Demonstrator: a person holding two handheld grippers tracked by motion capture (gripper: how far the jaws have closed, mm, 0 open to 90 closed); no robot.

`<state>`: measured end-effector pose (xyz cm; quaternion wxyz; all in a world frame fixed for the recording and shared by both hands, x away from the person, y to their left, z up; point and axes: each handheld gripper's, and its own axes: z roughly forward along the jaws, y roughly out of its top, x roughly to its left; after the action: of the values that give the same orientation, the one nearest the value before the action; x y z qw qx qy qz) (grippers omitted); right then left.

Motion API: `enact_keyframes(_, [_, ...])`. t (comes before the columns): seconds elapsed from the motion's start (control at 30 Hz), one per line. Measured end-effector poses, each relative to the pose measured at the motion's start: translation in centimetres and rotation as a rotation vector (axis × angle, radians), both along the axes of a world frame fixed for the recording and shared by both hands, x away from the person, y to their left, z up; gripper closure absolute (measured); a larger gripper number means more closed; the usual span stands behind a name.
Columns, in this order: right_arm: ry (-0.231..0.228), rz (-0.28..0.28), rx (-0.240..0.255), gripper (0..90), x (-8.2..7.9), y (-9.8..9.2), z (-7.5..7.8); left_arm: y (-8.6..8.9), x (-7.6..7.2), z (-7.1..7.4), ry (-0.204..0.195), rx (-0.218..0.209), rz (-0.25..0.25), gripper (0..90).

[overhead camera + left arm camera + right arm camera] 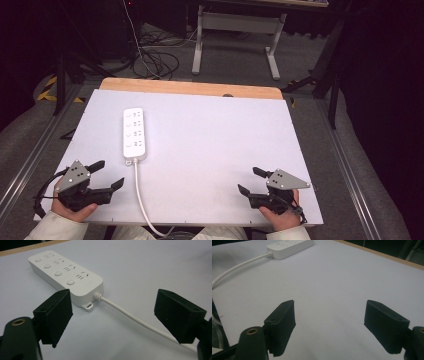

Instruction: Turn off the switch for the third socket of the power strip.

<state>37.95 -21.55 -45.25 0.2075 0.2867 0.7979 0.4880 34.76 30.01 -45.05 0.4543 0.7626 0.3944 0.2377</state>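
A white power strip [134, 134] with several sockets and buttons lies on the left half of the pale board [210, 135]; its white cable [140, 192] runs toward the near edge. My left gripper [110, 174] rests at the near left corner, open and empty, just left of the cable. In the left gripper view the power strip [65, 275] lies ahead of the jaws and the cable [130, 317] passes between them farther off. My right gripper [248, 180] sits at the near right, open with nothing in it. The right gripper view has the power strip [289, 247] far off at upper left.
The board lies on a wooden tabletop [190, 87] whose far edge shows. Beyond it stand a white desk frame [235, 35] and loose cables [155, 60] on the grey floor. Metal rails [30, 160] run along both sides of the table.
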Motion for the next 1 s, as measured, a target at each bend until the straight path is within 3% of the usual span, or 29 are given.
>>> enact_keyframes(0.23, [-0.001, 0.003, -0.005, 24.8, 0.0, 0.1, 0.0, 0.0, 0.0, 0.1, 0.002, -0.016, 0.007, 15.4])
enact_keyframes(0.5, [-0.011, 0.007, -0.012, 25.3, -0.1, 0.2, 0.0, -0.1, -0.1, 0.1, -0.014, 0.018, 0.016, 15.5])
enact_keyframes(0.77, [-0.007, 0.005, -0.008, 25.9, -0.1, 0.1, 0.0, -0.1, -0.1, 0.3, -0.012, 0.014, 0.018, 15.5])
enact_keyframes(1.0, [-0.003, 0.005, -0.008, 26.3, 0.0, 0.2, 0.0, -0.3, 0.0, 1.3, -0.008, 0.037, 0.023, 17.1])
